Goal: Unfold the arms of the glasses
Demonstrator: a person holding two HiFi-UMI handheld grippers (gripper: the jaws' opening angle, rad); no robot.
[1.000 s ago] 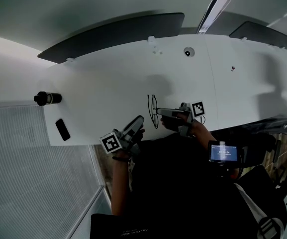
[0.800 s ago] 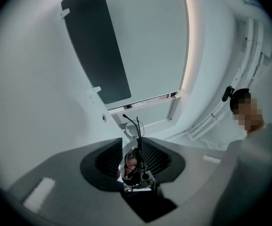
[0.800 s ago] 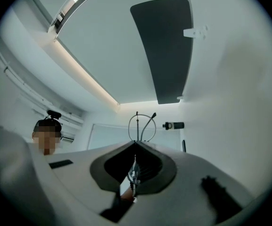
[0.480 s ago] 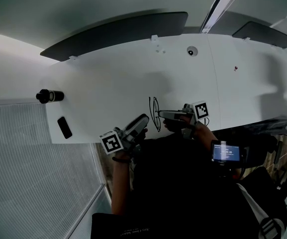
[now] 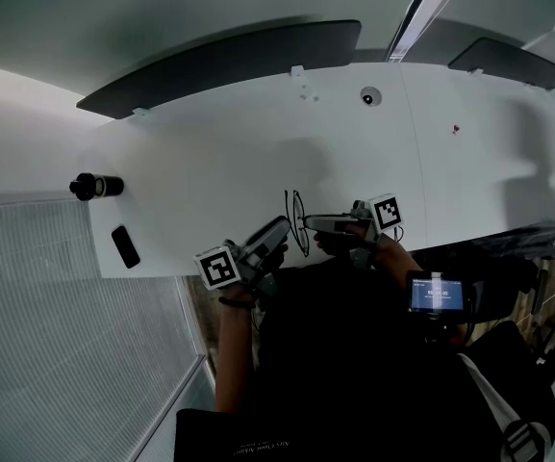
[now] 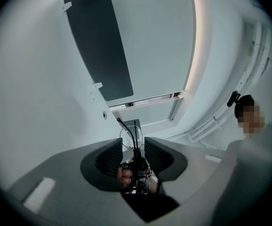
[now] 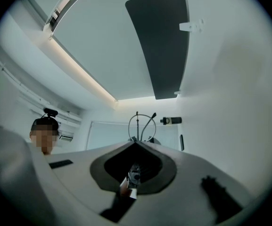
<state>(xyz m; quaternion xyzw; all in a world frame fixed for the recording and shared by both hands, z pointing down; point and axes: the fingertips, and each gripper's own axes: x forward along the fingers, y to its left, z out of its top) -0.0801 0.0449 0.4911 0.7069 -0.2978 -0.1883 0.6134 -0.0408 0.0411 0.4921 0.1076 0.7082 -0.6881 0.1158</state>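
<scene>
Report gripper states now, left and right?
Left gripper: jaws apart but closing, an arm of the glasses between them, not pinched.
Right gripper: shut on the glasses.

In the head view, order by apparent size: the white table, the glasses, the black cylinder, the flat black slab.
1. white table
2. glasses
3. black cylinder and flat black slab: too alike to rank

Black, thin-rimmed glasses (image 5: 295, 218) show against a white table (image 5: 210, 162). The grey right gripper (image 5: 310, 222) carries a cube of black-and-white square markers. At nine o'clock lie a black cylinder (image 5: 94, 186) and a black slab (image 5: 122, 247); at twelve, a dark grey panel (image 5: 219, 65).
</scene>
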